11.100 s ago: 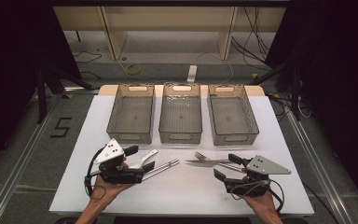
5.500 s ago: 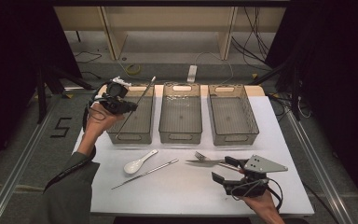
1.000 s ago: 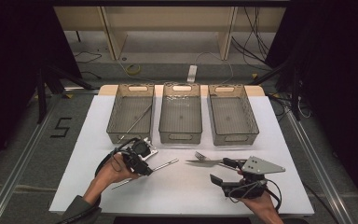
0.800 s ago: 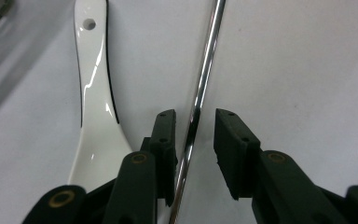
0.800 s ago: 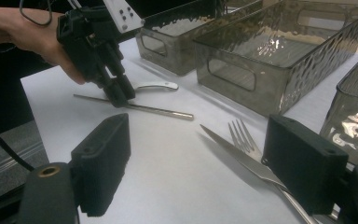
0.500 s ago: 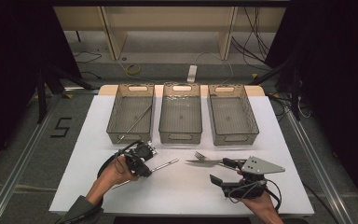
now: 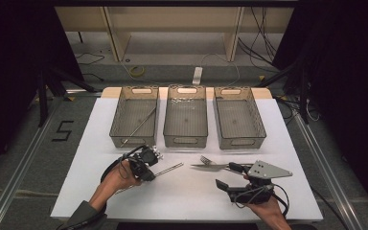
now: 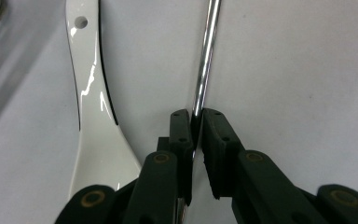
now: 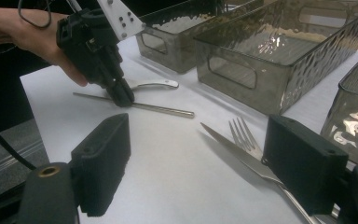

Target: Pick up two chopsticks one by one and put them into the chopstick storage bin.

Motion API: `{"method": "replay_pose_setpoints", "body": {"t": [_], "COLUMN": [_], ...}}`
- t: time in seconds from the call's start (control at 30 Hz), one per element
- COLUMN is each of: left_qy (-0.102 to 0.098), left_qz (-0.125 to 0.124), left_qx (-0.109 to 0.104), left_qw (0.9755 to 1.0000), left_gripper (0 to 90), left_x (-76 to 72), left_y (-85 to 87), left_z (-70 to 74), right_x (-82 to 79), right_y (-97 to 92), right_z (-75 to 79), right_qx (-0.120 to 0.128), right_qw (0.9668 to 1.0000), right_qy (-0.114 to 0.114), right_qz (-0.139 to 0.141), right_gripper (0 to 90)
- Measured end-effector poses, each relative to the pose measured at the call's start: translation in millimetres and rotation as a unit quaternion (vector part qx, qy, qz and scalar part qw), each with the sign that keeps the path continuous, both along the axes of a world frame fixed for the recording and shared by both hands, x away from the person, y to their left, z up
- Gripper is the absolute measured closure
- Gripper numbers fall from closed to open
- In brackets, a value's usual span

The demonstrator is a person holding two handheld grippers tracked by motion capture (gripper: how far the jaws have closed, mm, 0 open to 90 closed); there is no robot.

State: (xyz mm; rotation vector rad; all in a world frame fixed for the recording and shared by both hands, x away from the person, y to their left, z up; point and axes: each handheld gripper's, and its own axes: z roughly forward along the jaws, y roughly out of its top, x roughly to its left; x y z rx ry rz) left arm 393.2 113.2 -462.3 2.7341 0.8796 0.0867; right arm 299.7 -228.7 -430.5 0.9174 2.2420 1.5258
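My left gripper (image 7: 146,173) points down at the white table (image 7: 278,129), with its jaws shut on a chrome chopstick (image 7: 170,169). Those jaws have just been closing onto it. In the left gripper view the pads (image 8: 182,128) pinch the chopstick (image 8: 205,56), and a white ceramic spoon (image 8: 91,107) lies just left of it. My right gripper (image 7: 227,176) rests open near the front edge, empty, with a knife (image 9: 242,154) and fork (image 9: 244,133) beside its right jaw. The right gripper view shows the left gripper (image 9: 121,99) on the chopstick (image 9: 163,109).
Three clear bins stand in a row at the back: left bin (image 7: 120,112), middle bin (image 7: 186,141), right bin (image 7: 242,142). Another chopstick (image 7: 141,123) lies slanted in the left bin. The knife (image 7: 211,166) and fork (image 7: 205,159) lie between the grippers.
The left gripper carried one chopstick to the left bin and came back to the table. Within the last second it settled over the second chopstick. The right gripper stayed put.
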Motion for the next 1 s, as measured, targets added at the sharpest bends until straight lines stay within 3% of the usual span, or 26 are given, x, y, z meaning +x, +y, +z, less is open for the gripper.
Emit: {"method": "replay_pose_setpoints", "body": {"t": [0.47, 0.6, 0.93, 1.0], "left_qy": [-0.010, -0.010, -0.013, -0.017], "left_qz": [-0.027, -0.022, -0.017, -0.015], "left_qx": [0.008, -0.005, -0.019, -0.032], "left_qw": [0.9995, 0.9997, 0.9996, 0.9992], "left_gripper": [85.2, 85.3, 85.3, 85.3], "left_x": [-2.5, -2.3, -1.6, -2.0], "left_y": [-1.7, -0.4, 3.7, 4.9], "left_z": [0.6, 1.9, 20.6, 28.9], "right_x": [0.3, 0.1, 0.2, 0.5], "right_y": [-0.5, -1.3, -1.2, -1.3], "right_z": [0.2, 0.6, 0.5, 0.4], "right_qx": [0.000, 0.002, 0.002, 0.001], "right_qw": [1.0000, 1.0000, 1.0000, 1.0000], "right_qy": [-0.001, 0.001, 0.000, 0.000], "right_qz": [-0.002, -0.003, -0.003, -0.003], "right_gripper": [23.9, 24.0, 24.0, 24.0]}}
